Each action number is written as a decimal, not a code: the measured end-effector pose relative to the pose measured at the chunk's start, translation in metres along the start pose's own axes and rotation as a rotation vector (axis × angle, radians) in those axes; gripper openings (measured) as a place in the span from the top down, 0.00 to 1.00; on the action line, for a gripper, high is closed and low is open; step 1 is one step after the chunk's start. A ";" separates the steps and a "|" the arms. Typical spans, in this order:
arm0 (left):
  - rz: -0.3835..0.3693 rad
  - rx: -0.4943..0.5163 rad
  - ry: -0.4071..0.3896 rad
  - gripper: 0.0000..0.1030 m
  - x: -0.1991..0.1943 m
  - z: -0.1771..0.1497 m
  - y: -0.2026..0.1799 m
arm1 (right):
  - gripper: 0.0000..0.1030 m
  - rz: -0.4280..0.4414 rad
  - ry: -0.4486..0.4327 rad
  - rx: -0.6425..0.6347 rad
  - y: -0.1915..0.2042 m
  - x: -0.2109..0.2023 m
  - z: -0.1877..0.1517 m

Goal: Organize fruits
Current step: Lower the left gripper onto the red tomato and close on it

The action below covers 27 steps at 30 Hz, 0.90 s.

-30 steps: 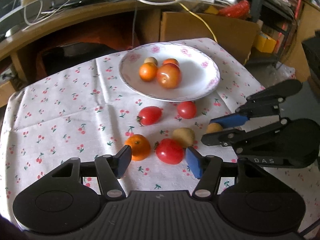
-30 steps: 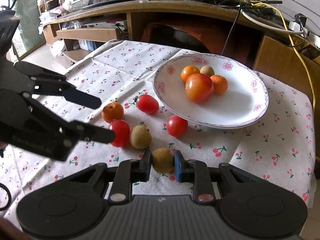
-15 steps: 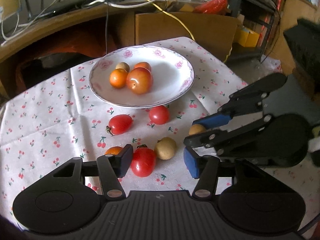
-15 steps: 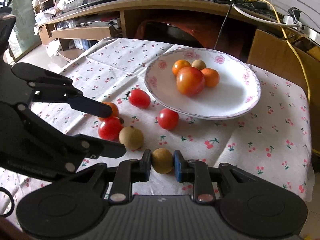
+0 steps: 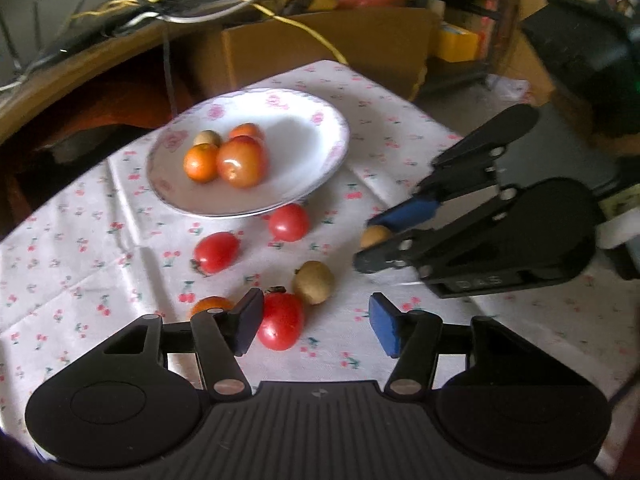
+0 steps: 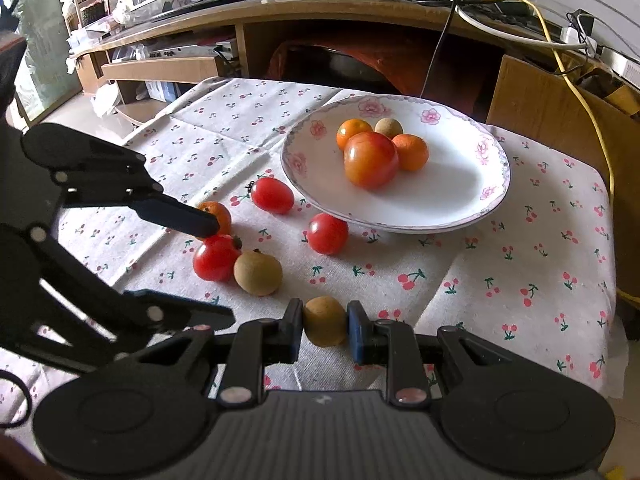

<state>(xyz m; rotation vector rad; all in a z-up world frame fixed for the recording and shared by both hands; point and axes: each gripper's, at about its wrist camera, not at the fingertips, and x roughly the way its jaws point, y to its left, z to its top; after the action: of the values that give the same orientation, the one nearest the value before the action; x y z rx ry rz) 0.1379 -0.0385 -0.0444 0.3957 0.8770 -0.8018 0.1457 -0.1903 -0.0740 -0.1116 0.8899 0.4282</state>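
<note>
Two grippers busy: right gripper (image 6: 325,328) fingers pinch brown fruit (image 6: 324,321); left gripper (image 5: 316,322) fingers wide, empty beside tomato (image 5: 280,321); lift gently, clear plate (image 6: 476,216) rim

Your bench (image 6: 520,280) wears a cherry-print cloth (image 6: 224,128). On the cloth you have a flowered plate (image 6: 460,216), three tomatoes (image 6: 327,233) (image 6: 272,195) (image 6: 215,257) in front of it, an orange (image 6: 219,213) beside them and a brown fruit (image 6: 258,272) touching the nearest tomato.
</note>
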 end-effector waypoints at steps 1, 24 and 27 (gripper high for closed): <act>-0.016 0.004 0.004 0.36 -0.001 0.001 0.000 | 0.52 0.001 0.001 0.002 0.000 0.000 0.000; 0.085 -0.023 0.039 0.64 0.013 -0.006 -0.001 | 0.52 0.017 0.015 0.004 -0.003 -0.005 -0.005; 0.083 -0.028 0.054 0.64 0.008 -0.011 -0.010 | 0.52 0.023 0.017 -0.018 0.002 -0.007 -0.008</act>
<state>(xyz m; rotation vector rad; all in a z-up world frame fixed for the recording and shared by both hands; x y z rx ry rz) 0.1280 -0.0418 -0.0576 0.4284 0.9152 -0.7045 0.1354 -0.1929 -0.0734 -0.1211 0.9053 0.4575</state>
